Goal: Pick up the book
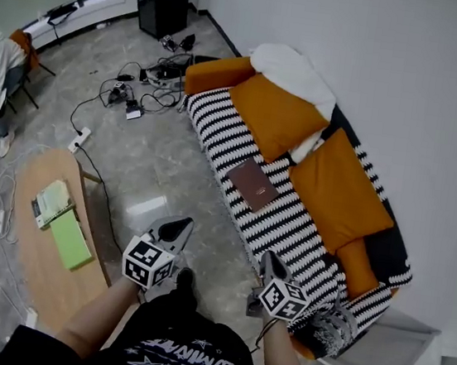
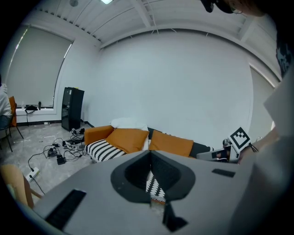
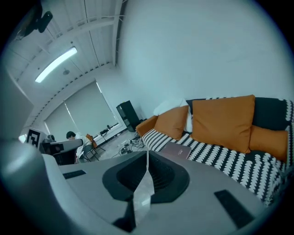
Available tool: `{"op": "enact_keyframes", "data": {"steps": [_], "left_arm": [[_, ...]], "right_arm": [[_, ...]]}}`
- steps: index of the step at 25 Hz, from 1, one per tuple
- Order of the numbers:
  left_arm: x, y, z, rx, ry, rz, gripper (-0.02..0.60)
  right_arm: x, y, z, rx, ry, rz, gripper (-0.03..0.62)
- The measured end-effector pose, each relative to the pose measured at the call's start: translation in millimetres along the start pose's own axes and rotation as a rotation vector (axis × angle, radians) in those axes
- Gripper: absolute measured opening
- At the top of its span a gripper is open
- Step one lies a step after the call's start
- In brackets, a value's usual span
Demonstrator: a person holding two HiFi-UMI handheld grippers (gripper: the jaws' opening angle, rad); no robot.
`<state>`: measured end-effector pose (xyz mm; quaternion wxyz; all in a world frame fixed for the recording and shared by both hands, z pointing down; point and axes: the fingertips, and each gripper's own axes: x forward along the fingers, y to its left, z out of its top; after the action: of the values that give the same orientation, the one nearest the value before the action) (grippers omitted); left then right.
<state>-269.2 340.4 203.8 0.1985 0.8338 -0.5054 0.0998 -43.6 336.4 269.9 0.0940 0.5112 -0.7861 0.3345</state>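
Both grippers, left (image 1: 174, 230) and right (image 1: 270, 263), hang empty with jaws pressed together, well short of the maroon book (image 1: 251, 185) lying flat on the striped sofa (image 1: 217, 138). Best to part one pair before reaching, then slip a jaw under the book's near edge.
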Motion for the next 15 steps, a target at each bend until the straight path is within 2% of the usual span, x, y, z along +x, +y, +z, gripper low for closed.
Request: {"op": "enact_keyframes", "data": {"steps": [3, 10, 15], "left_arm": [[8, 15, 0, -0.003, 0.01, -0.019, 0.006], [36, 32, 4, -0.015, 0.008, -0.04, 0.006], [70, 41, 7, -0.01, 0.039, -0.026, 0.006]], "right_arm": [[17, 3, 5, 0.011, -0.012, -0.027, 0.029], [43, 15, 28, 0.04, -0.07, -0.018, 0.029], [69, 1, 45, 0.022, -0.068, -0.002, 0.029]]}}
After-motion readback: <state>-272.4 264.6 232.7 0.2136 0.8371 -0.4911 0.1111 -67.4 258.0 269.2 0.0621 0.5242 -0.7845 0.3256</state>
